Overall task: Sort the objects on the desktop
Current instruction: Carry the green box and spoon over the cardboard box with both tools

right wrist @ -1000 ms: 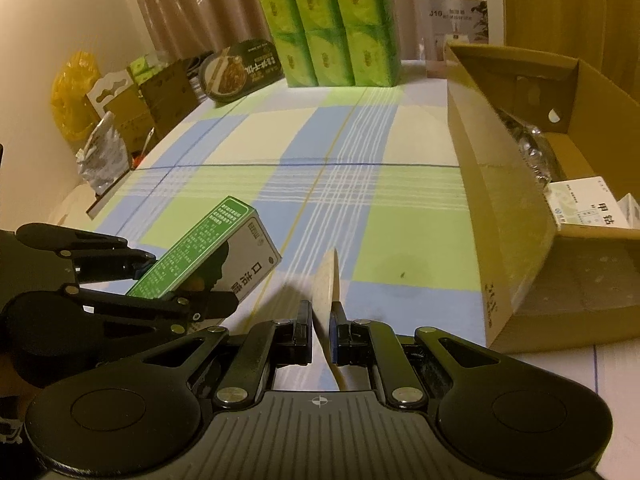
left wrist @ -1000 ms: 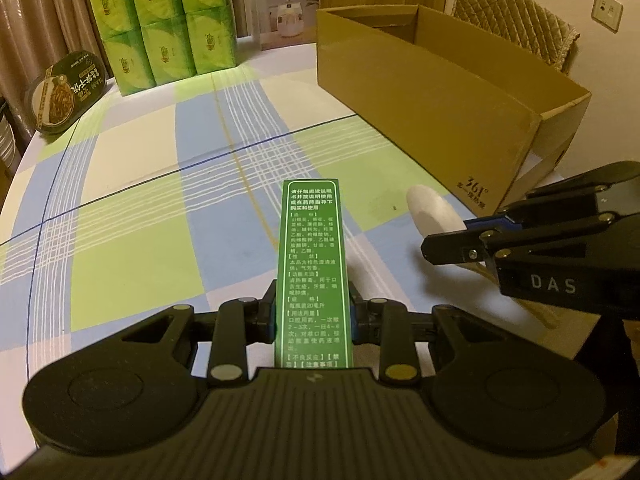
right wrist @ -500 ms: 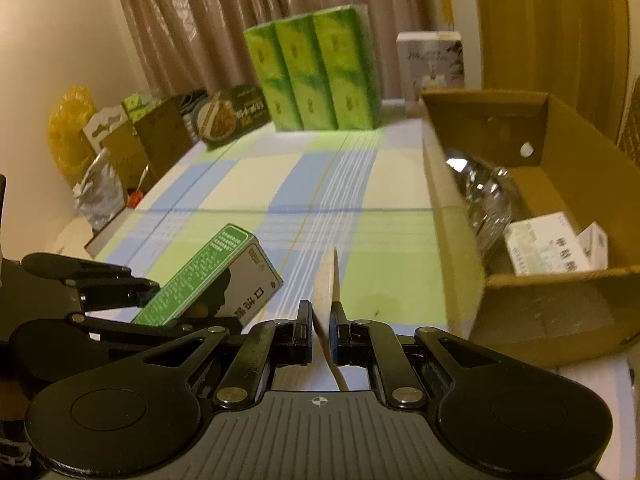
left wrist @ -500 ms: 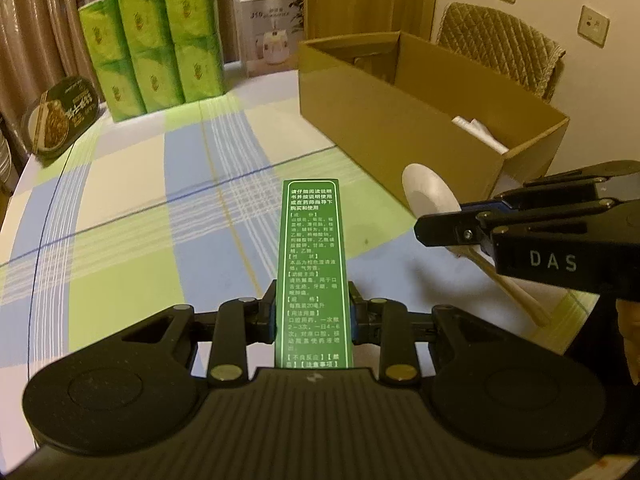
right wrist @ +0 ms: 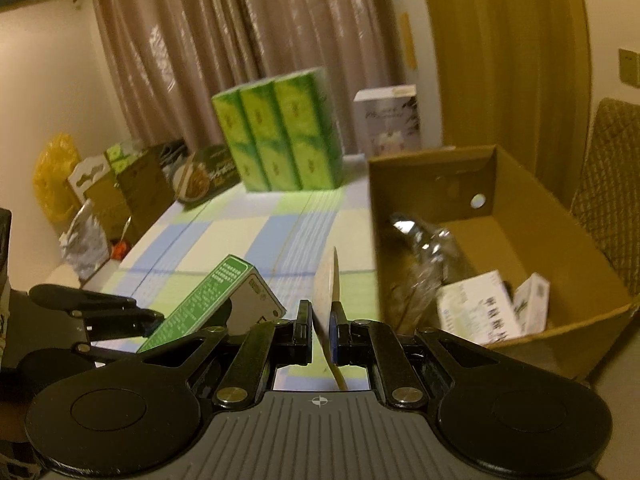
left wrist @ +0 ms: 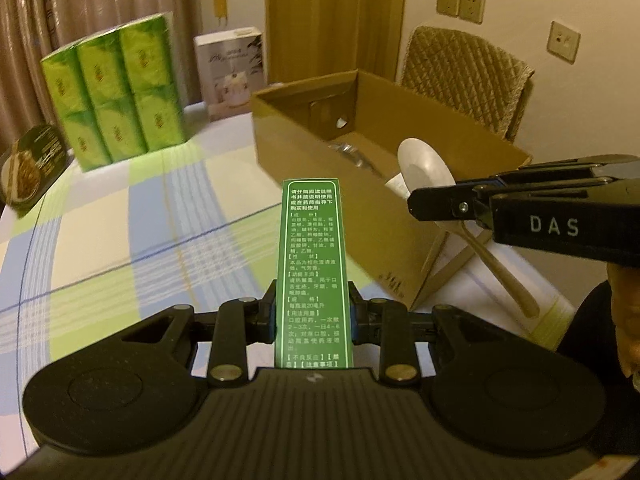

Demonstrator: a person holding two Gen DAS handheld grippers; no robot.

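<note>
Honestly, this looks like the tail end of the sort — the checked tablecloth (left wrist: 120, 216) has no loose small items left on the stretch both cameras show, just bulkier stuff parked along the far edge: a green tissue multipack (right wrist: 280, 136), a white appliance box (left wrist: 232, 68) and a round food tub (left wrist: 28, 164). Whether those count as things to sort can't be told from here. The open cardboard box (right wrist: 532, 236) on the right side of the table already holds a crinkly clear plastic thing (right wrist: 428, 256) and two small white cartons (right wrist: 492, 304), so part of the job looks done. What's left is in the air: the left gripper (left wrist: 312, 312) has its jaws pinched onto the near end of a green medicine carton (left wrist: 314, 256), which sticks straight forward along the fingers, raised off the table and short of the box's near wall. The right gripper (right wrist: 322, 330) is squeezed on the handle of a pale spoon (left wrist: 426, 172) — seen edge-on in its own camera, while in the left view its bowl sits about level with the box rim, near the front corner. So the remaining bit, by the look of it, is carrying both over the rim and letting go, with the spoon closer to being dropped in than the carton.
</note>
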